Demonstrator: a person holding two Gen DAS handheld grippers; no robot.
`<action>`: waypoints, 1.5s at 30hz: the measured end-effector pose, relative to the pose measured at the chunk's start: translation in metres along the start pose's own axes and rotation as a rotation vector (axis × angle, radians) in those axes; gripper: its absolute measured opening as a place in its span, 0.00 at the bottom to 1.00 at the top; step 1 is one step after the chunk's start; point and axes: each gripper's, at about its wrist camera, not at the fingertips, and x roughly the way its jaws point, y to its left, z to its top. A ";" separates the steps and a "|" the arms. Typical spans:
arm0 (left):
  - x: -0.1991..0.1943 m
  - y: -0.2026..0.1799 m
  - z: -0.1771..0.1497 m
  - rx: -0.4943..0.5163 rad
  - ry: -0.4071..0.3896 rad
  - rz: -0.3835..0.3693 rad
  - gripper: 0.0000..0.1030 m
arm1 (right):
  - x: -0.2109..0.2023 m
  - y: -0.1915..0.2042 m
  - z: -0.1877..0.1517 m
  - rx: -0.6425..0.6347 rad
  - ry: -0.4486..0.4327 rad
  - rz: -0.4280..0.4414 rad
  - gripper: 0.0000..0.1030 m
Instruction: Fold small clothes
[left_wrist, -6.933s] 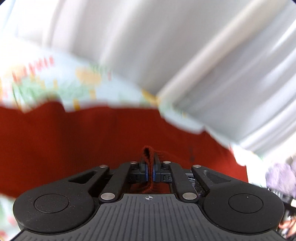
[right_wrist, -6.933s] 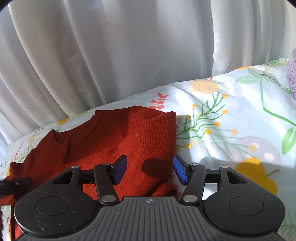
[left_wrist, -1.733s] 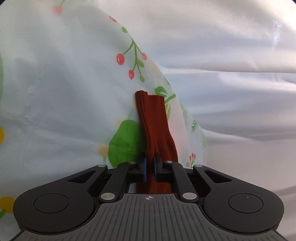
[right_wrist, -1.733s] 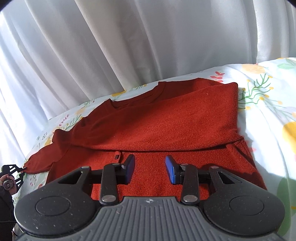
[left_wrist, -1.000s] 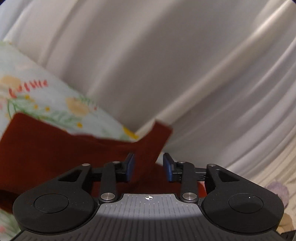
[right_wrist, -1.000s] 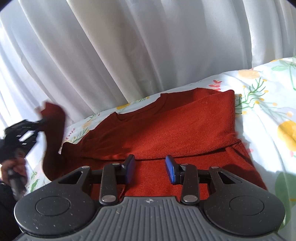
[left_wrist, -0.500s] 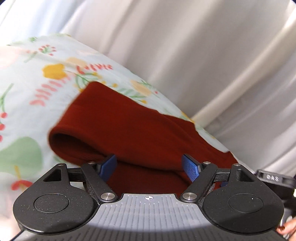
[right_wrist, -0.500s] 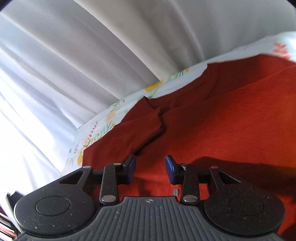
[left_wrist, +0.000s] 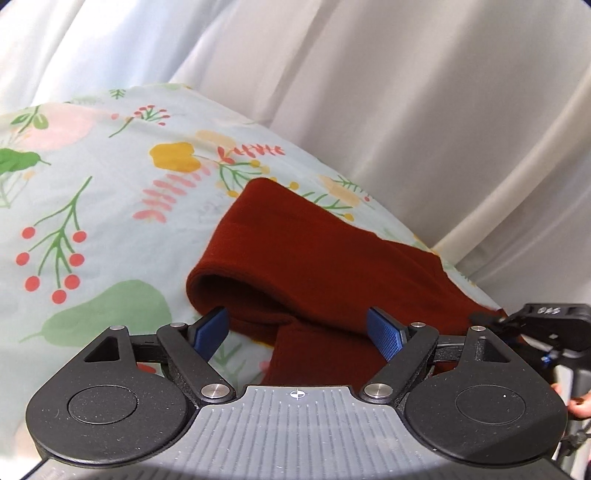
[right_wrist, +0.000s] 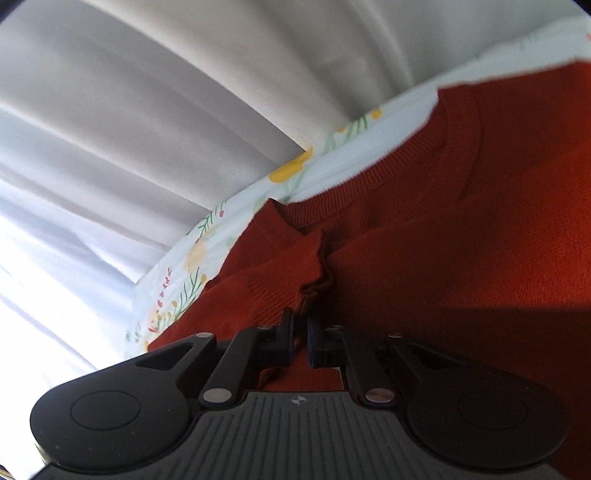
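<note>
Red sweater (left_wrist: 325, 258) lies on the flowery bed sheet (left_wrist: 92, 206). Your right tool (right_wrist: 301, 341) pinches its sleeve cuff (right_wrist: 310, 273) tight to pull it across, while your left tool (left_wrist: 299, 328) is opening wide over the folded sleeve

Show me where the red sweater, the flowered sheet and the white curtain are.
red sweater (left_wrist: 332, 258), left wrist view, on the folded sleeve.
flowered sheet (left_wrist: 92, 206), left wrist view, on bare printed fabric left of the sweater.
white curtain (right_wrist: 166, 129), right wrist view, on a fold.
</note>
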 end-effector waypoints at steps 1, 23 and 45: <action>0.000 0.000 0.000 0.003 0.001 0.000 0.84 | -0.008 0.006 -0.001 -0.035 -0.030 0.000 0.05; 0.005 -0.036 -0.021 0.075 0.102 -0.049 0.84 | -0.108 -0.113 -0.021 0.185 -0.178 0.009 0.16; 0.004 -0.049 -0.018 0.093 0.116 -0.080 0.85 | -0.154 -0.061 -0.023 -0.126 -0.381 -0.211 0.05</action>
